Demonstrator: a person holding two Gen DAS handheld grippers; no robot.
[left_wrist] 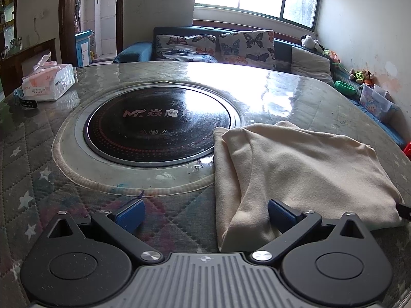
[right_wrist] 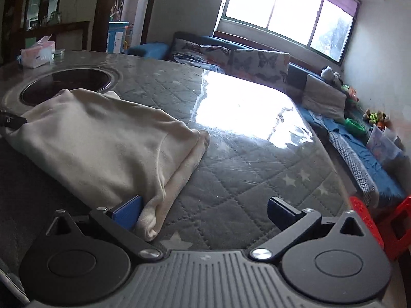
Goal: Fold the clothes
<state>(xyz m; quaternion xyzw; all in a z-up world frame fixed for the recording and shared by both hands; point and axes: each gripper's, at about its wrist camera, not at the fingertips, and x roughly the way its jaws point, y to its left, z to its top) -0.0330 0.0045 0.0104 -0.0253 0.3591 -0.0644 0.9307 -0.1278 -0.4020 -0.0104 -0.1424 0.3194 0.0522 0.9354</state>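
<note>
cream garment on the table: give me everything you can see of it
The cream garment is soft, fleece-like fabric, already folded into a rough rectangle with layered edges and light wrinkles. It lies flat on the quilted, star-patterned table cover, one far corner reaching the rim of the round black cooktop. Both grippers are open at its near edge: the left gripper straddles one near corner, the right gripper the other, one blue pad against the fabric. Nothing else touches it.

Cream garment [left_wrist: 303, 169], plain, no print. Tabletop [left_wrist: 28, 159] cover grey-green, quilted diamond stitch with pale stars, faint pink patches. Round inset cooktop [left_wrist: 156, 125] glossy black, red dot ring, pale lettering, silver rim. Left tool [left_wrist: 205, 211] and right tool [right_wrist: 204, 211] black with blue pads, grey ribbed body. Tissue box [left_wrist: 48, 82] white and pink. Cushions [left_wrist: 246, 43] white with butterfly print. Sofa [left_wrist: 136, 51] blue. Stool [right_wrist: 385, 220] red.
</note>
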